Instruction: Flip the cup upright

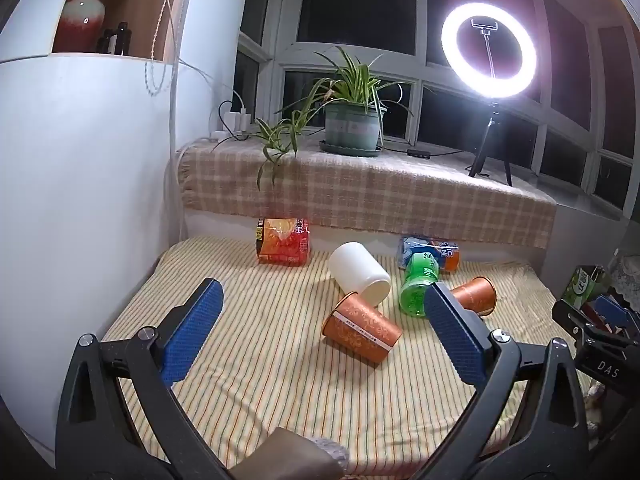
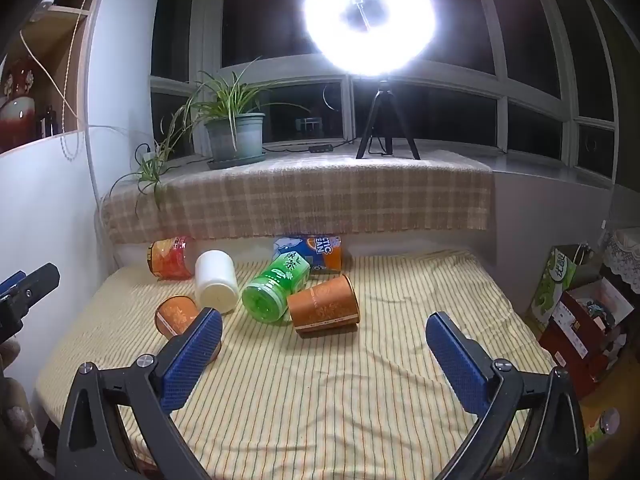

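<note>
Several cups lie on their sides on the striped cloth table (image 1: 260,380). An orange paper cup (image 1: 362,326) lies nearest, ahead of my open, empty left gripper (image 1: 324,320). A white cup (image 1: 360,272) touches it from behind. A green cup (image 1: 418,284) and a second orange cup (image 1: 476,294) lie to the right. In the right wrist view my right gripper (image 2: 324,334) is open and empty, short of the second orange cup (image 2: 324,304), the green cup (image 2: 276,288), the white cup (image 2: 216,280) and the first orange cup (image 2: 176,314).
A red-orange can (image 1: 284,242) and a blue-orange can (image 1: 430,252) lie at the table's back edge. Behind is a plaid-covered ledge (image 1: 360,196) with a potted plant (image 1: 352,120) and a ring light (image 1: 488,48). A white wall (image 1: 80,180) stands left. Boxes (image 2: 576,312) sit right.
</note>
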Motion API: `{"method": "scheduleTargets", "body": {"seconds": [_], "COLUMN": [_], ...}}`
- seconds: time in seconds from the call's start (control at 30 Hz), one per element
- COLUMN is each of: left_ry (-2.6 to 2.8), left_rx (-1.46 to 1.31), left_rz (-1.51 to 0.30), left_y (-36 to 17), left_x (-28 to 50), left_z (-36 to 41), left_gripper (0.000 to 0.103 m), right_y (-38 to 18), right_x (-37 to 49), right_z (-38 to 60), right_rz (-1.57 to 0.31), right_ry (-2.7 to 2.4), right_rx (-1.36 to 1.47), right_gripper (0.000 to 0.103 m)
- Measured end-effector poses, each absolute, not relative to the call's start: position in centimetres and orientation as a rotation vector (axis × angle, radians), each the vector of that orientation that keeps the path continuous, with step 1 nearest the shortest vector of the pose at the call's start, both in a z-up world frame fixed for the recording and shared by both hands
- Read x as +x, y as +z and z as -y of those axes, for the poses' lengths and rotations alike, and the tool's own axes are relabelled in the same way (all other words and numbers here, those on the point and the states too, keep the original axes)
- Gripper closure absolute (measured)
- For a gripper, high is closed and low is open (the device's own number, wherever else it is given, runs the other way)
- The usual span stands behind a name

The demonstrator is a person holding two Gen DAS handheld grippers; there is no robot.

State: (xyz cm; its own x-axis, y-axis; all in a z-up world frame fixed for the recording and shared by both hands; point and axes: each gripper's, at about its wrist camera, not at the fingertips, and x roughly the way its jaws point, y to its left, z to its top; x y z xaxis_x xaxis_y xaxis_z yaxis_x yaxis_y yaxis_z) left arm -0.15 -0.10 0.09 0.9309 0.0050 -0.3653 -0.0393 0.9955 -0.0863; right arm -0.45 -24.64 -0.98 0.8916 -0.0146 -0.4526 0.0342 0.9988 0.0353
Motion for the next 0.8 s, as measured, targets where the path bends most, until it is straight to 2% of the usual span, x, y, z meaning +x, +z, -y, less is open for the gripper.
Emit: {"method": "scheduleTargets", "body": {"seconds": [0.8], "left_ry": [0.034], "left_rx": [-0.094], "left_rz": [-0.396], "left_y": [-0.4], "left_x": [0.3], "left_z": [-0.6], "left_gripper": [0.001], "right_y": [-1.4], "right_x": [0.1], "right_z": [25.0], "right_rz": [-0.497], "right_ry": [-0.026], "right_rx": [0.025], "right_gripper": [0.0]}}
